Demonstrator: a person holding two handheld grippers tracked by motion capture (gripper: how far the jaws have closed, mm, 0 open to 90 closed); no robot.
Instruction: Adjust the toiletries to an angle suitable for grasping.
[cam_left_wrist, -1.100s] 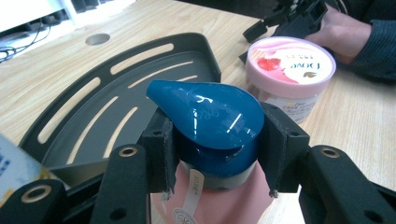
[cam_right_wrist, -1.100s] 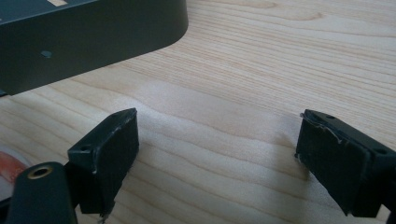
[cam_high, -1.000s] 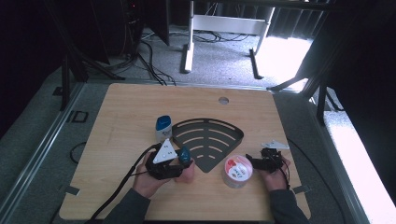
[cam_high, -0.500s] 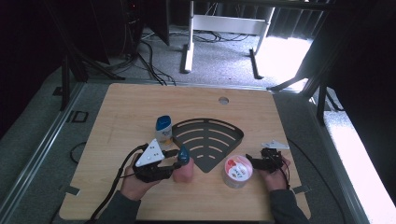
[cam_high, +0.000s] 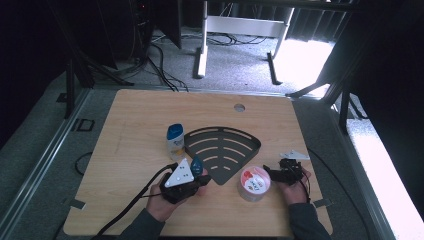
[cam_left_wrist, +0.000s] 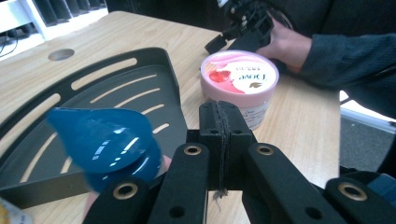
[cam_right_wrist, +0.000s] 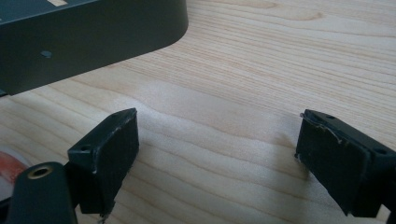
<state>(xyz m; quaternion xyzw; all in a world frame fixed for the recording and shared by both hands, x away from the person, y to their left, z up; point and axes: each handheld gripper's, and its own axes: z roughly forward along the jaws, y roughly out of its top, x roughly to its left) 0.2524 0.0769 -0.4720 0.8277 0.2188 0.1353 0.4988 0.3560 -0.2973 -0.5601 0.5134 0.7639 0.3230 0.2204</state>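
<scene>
Beside the black rack (cam_high: 222, 150), the left claw (cam_left_wrist: 219, 123) has just closed empty, shifted right.

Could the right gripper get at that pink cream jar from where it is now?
Probably yes: the right gripper, jaws open, sits right beside the pink jar with bare table between its jaws.

Left gripper (cam_high: 192, 176): jaws pressed flat together with nothing between them, having just been closing; near the black tray's (cam_high: 222, 150) pointed corner.
Right gripper (cam_high: 272, 173): jaws standing wide apart, low over the table, just right of that tray.
</scene>
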